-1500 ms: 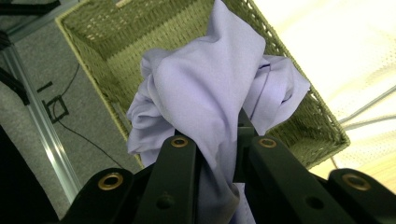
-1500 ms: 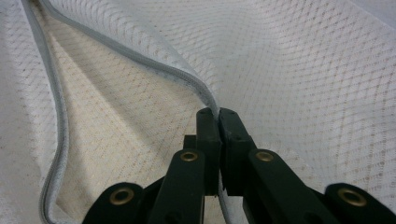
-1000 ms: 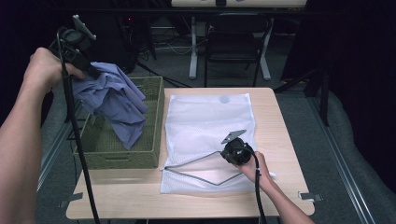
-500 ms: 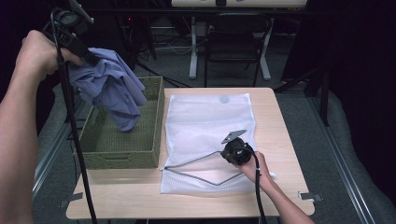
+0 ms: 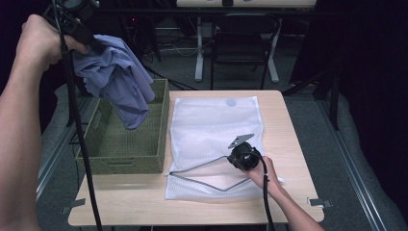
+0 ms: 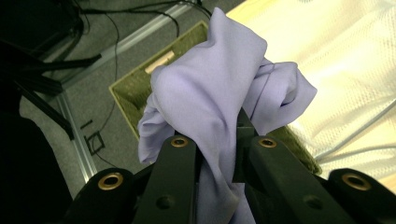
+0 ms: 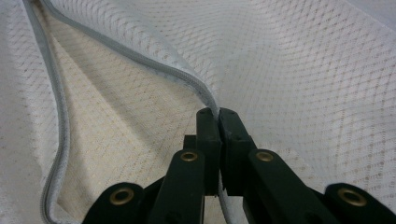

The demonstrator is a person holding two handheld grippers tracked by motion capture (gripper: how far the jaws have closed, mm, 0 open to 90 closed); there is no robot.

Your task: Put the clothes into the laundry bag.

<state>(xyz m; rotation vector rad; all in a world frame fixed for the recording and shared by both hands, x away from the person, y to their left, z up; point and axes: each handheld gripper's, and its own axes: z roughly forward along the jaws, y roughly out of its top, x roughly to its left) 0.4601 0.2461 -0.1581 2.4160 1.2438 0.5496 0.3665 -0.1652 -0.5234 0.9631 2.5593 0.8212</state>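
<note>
Lilac cloth [image 5: 118,79] hangs bunched at ten o'clock in the high view, above the far end of the green basket [image 5: 122,144], clamped in our left gripper [image 5: 79,24]. At five o'clock our right gripper [image 5: 235,155] pinches the zip edge of the mesh bag [image 5: 216,120], lifting its mouth open. Bag and basket lie side by side on the wooden table [image 5: 288,144].

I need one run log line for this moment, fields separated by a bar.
left gripper shut on lavender shirt, above basket | right gripper shut on mesh bag zipper edge, mouth open
</note>
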